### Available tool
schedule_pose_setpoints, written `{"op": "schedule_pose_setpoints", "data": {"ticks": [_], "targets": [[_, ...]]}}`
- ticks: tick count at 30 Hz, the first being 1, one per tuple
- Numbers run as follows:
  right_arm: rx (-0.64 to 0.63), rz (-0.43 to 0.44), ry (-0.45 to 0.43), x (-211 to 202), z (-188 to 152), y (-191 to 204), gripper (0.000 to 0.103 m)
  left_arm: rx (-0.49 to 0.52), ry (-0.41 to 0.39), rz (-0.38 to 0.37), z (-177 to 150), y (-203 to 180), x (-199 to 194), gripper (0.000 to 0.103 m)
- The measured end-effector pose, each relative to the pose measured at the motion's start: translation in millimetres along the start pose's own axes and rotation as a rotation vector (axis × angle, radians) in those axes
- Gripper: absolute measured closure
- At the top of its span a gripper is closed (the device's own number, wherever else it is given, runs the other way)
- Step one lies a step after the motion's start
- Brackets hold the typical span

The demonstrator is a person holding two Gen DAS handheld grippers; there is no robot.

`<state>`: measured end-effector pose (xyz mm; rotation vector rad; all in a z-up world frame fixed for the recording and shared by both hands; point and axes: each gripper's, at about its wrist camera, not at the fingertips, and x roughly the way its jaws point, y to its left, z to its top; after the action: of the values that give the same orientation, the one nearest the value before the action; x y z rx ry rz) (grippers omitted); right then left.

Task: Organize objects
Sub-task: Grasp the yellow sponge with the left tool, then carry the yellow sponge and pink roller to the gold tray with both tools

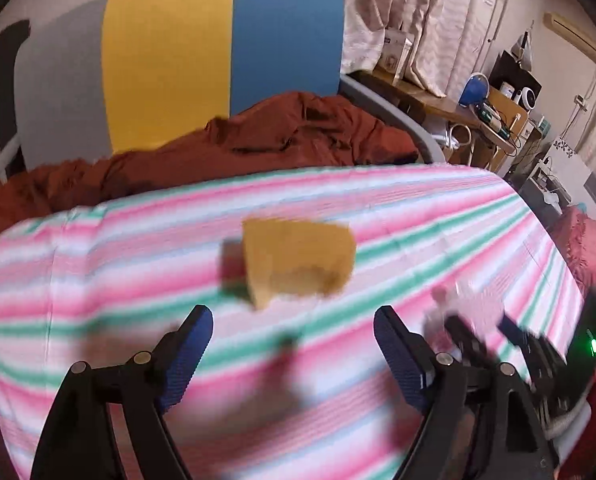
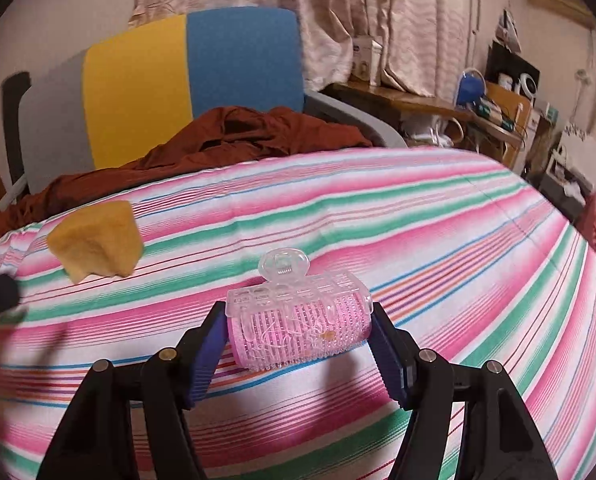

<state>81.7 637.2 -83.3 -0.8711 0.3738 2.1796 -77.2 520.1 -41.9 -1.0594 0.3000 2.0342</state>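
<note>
Where pink, green and white striped cloth [image 2: 438, 216] covers the bed: rust-brown crumpled blanket [image 2: 234, 136] behind, no legible writing anywhere. Yellow-orange sponge chunk [image 1: 298, 264] lying beyond wide-spread, empty left gripper [image 1: 294, 344]. Pink bristled hair roller with clear plastic clip [image 2: 298, 320] between right gripper [image 2: 298, 344] pads, touching both.

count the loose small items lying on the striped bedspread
2. The yellow sponge lies toward the left, ahead of the open left hand-held gripper. The pink hair roller sits between the right hand-held gripper's fingers. Others could be hidden behind the rust-coloured cloth.
</note>
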Motion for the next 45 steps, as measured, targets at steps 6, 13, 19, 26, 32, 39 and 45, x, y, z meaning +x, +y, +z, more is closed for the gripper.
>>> {"op": "schedule_pose_setpoints", "data": {"ticks": [6,13,19,26,32,39,45], "targets": [[0.066,0.002,0.036,7,-2,-13,0.034,0.01,0.017,0.037,18,-9,34,0.008],[0.048,-0.011,0.036,8,-3,-10,0.034,0.017,0.009,0.071,21,-10,53,0.002],[0.043,-0.014,0.034,9,-2,-9,0.034,0.058,-0.069,0.067,12,-10,53,0.026],[0.039,-0.017,0.032,9,-2,-8,0.034,0.065,-0.108,0.017,0,-5,46,0.029],[0.038,-0.021,0.031,8,-3,-7,0.034,0.04,-0.091,-0.031,-10,3,43,0.031],[0.037,-0.025,0.026,7,-3,-8,0.034,0.027,-0.067,-0.056,-26,8,33,0.035],[0.015,-0.024,-0.01,0,-2,-3,0.035,0.039,-0.115,-0.03,-43,8,10,0.037]]}}
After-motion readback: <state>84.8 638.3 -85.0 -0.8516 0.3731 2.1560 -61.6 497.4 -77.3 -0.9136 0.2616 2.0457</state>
